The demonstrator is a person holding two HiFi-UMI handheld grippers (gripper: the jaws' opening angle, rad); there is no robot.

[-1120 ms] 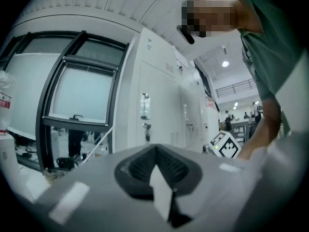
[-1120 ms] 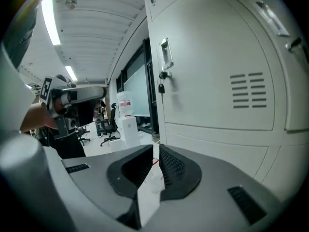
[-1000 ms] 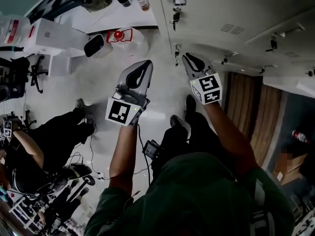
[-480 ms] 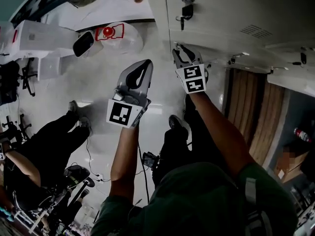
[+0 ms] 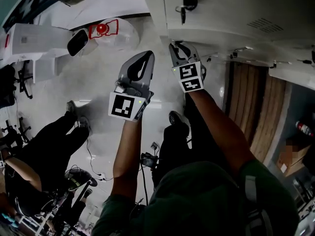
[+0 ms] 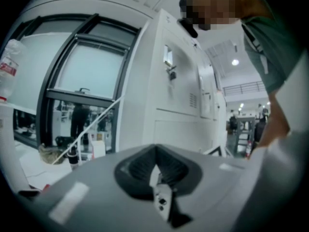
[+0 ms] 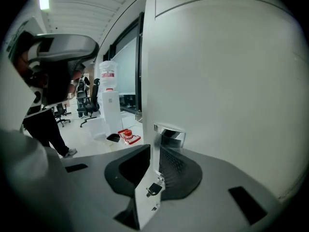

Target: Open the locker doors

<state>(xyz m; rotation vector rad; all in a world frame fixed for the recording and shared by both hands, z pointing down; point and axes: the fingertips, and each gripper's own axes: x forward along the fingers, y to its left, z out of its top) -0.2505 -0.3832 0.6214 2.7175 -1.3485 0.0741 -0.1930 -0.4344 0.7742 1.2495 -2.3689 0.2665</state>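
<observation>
White locker doors [image 5: 221, 14] fill the top right of the head view, one with a key in its lock [image 5: 187, 4]. My right gripper [image 5: 176, 47] reaches the left edge of a locker door [image 7: 227, 81]. Its jaws are closing, with that edge between them and both pads against it, just below a chrome latch piece [image 7: 170, 132]. In the right gripper view the right gripper [image 7: 155, 149] straddles the thin edge. My left gripper [image 5: 145, 57] hangs in the air left of the lockers, shut and holding nothing; the left gripper [image 6: 155, 164] faces a keyed locker [image 6: 170, 74].
A water bottle with a red label [image 5: 115, 33] lies on the floor left of the lockers, with white boxes [image 5: 29, 38] beyond it. A person in black [image 5: 44, 146] sits at the left. A wooden panel [image 5: 251, 107] stands at the right below the lockers.
My right gripper has moved up and left from open air to the locker door's edge and now has that edge between its jaws. The left gripper has hardly moved.
</observation>
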